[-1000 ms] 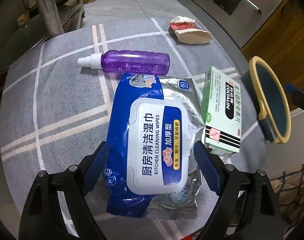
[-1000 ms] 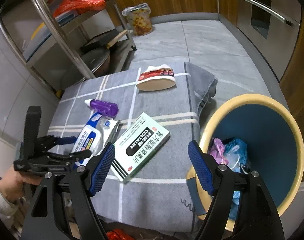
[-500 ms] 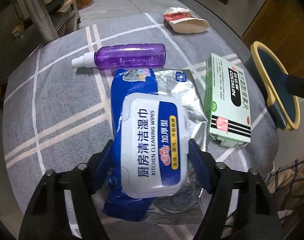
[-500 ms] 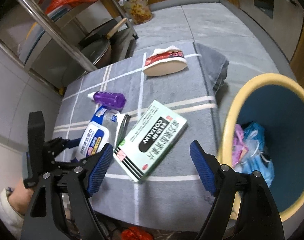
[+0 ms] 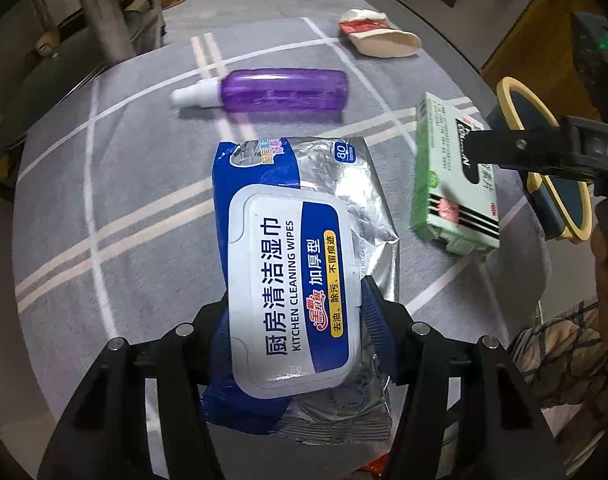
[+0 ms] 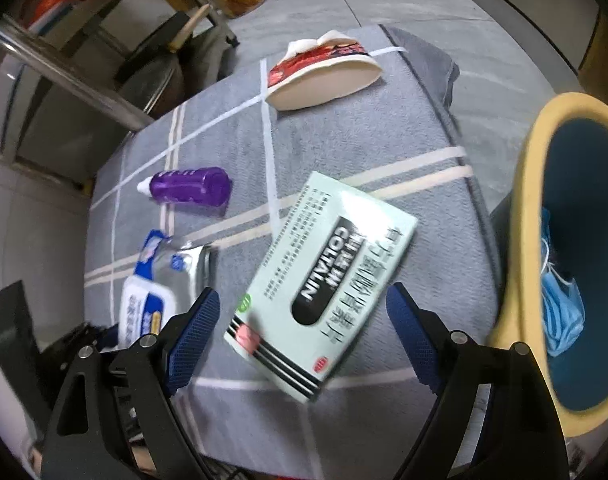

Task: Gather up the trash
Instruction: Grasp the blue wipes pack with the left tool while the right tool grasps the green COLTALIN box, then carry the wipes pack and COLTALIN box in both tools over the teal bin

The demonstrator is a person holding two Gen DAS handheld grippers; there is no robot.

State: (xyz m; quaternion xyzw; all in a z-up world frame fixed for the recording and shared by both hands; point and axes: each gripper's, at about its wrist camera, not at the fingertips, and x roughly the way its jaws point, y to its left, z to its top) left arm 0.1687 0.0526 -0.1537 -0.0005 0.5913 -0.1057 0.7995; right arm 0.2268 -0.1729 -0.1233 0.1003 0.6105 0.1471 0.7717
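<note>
The left gripper (image 5: 295, 320) has just been closing on the wipes pack (image 5: 299, 280); its blue pads now sit against both long sides of the pack at the near end, so I judge the pack gripped or all but gripped. The right gripper (image 6: 299, 332) has just been opening and stands wide, empty, hovering above the green box (image 6: 324, 292) with one pad off each long side and not touching it. Both items lie flat on the grey cloth (image 5: 123, 200), side by side but apart; the bin (image 6: 536, 240) stands just off the cloth's edge on the box's side, with blue waste already in it. The pack's long axis runs away from the left camera, lid end nearest the gripper, far end pointing toward the purple bottle (image 5: 271, 92). In the right view the box's long axis lies on a diagonal, striped end nearest the gripper. To do this step well, in my judgement: squeeze the pack across the stiff lid, since the foil below may crumple and slip; lower the right jaws square across the box's narrow width, turning the wrist to match its diagonal, before closing. A shoe (image 6: 324, 76) lies at the far edge.
</note>
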